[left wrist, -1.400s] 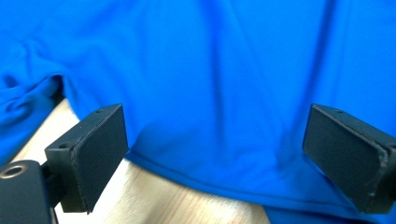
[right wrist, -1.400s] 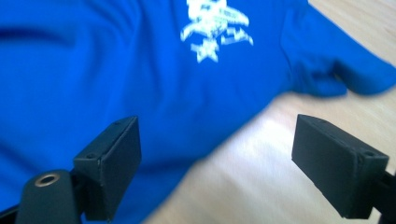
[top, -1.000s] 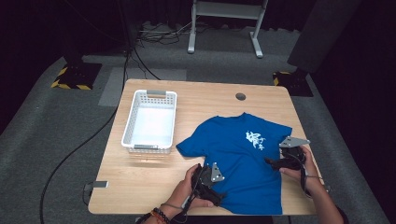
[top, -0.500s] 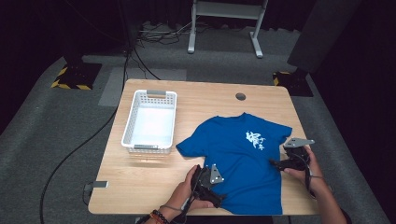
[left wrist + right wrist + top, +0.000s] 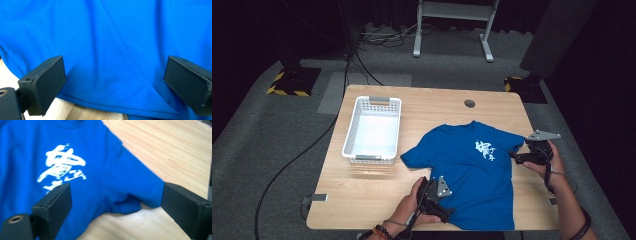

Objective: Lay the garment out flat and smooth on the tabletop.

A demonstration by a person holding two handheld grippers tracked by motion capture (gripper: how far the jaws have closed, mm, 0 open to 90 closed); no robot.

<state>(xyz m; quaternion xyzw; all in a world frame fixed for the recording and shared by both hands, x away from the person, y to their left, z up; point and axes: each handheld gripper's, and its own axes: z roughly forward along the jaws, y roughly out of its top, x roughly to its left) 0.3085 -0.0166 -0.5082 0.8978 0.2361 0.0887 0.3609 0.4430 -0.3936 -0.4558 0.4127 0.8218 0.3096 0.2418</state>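
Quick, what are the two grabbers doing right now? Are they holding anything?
Left gripper: open, fingers spread over the blue cotton T-shirt, gripping nothing.
Right gripper: open, at the shirt's sleeve, holding nothing.

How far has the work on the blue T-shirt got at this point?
Done: the blue T-shirt lies spread flat, print up, on the table. In hand: the left gripper sits with open jaws at the shirt's bottom hem, and the right gripper faces the sleeve with open jaws; neither pinches cloth yet. Left: any fold, since none shows, and the white basket holds nothing.
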